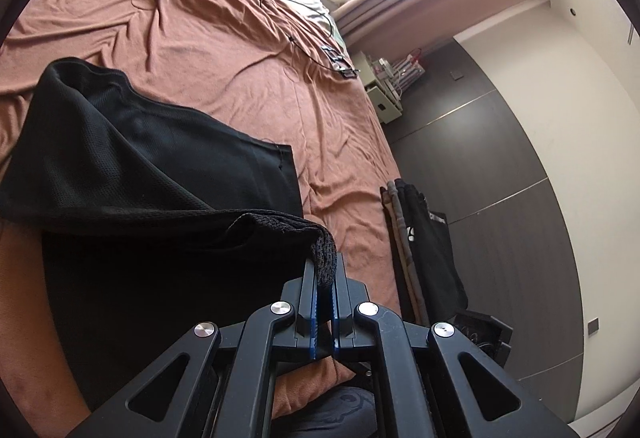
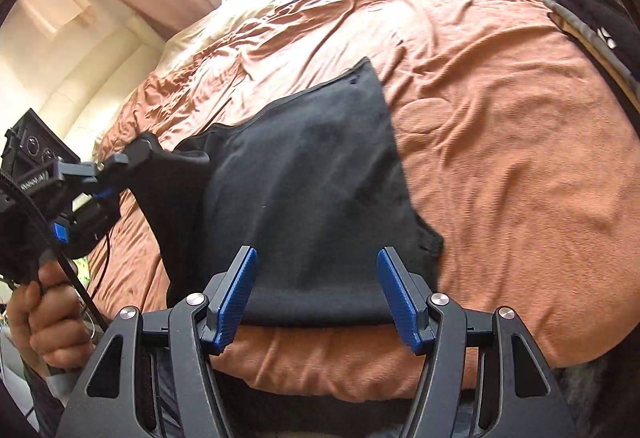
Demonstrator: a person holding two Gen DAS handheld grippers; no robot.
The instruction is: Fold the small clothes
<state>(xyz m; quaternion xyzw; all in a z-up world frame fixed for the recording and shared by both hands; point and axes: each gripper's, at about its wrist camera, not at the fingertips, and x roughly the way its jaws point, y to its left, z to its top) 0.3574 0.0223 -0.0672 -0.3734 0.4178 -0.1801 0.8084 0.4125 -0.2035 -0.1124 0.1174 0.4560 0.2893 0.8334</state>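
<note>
Now my left claw (image 1: 325, 280) is pinched tight on a corner of the black cloth (image 1: 152, 174) at the bottom middle of its view. My right claw (image 2: 318, 290) stands wide apart with nothing in it. That cloth lies mid-frame on the brown bed cover (image 2: 500, 158), one side lifted.

No text, label or number can be read with certainty. The device (image 2: 32, 174) on the far gripper, to the left of the right gripper, bears a small white strip of lettering, too blurred to read. The black bag (image 1: 434, 258), right of the left gripper, shows a white mark, also illegible
</note>
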